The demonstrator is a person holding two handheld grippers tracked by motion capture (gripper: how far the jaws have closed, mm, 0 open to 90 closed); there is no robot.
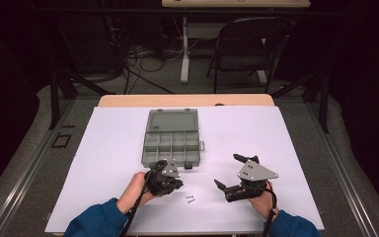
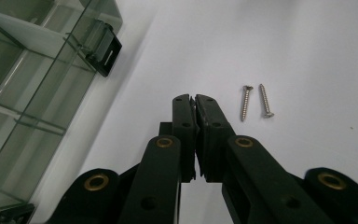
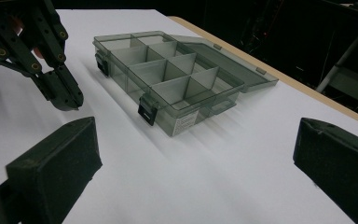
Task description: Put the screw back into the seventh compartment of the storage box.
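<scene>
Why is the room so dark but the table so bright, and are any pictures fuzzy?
High view: light falls on the white table; the room behind stays dark. Left gripper view: the screws look sharp. Right gripper view: the box casts soft shadows, near jaws slightly blurred.

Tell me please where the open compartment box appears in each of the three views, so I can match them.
High view: the compartment box lies at table centre, lid open away from the person, beyond the left gripper.
Left gripper view: its corner and black latch fill the upper left.
Right gripper view: it sits upper centre.
Shared landmark: the black latch on the box's front wall.
</scene>
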